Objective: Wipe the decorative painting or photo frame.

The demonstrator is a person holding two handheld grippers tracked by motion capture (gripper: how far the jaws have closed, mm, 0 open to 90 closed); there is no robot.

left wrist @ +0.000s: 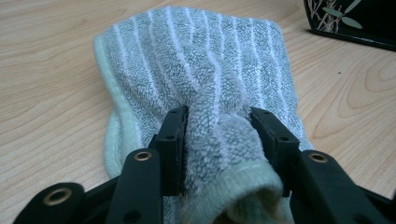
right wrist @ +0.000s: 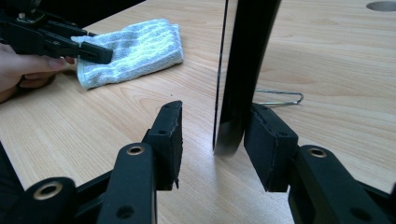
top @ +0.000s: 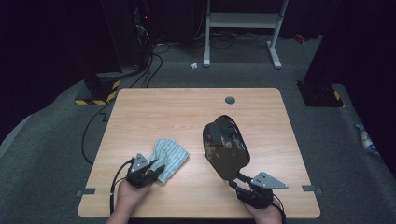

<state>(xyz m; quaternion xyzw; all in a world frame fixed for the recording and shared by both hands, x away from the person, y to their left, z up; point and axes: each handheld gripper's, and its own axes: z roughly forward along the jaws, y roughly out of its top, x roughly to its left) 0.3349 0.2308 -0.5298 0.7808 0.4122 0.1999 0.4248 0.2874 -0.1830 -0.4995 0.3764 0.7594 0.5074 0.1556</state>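
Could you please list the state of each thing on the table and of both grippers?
Towel: folded, lying flat, one bunched end between the left jaws.
Mirror: upright on its wire stand, edge between the right jaws.
Left gripper: pads against the towel.
Right gripper: open, one pad clear of the mirror.

Wooden table (top: 187, 112) with a grommet hole (top: 229, 100); white stand (top: 243, 21) beyond it on grey floor (top: 56, 126)

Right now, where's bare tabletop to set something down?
Free: the far strip between the grommet hole and the table edge, plus the far-left corner beyond the towel. Crowded: near edge, where towel, black tray and both hands sit.
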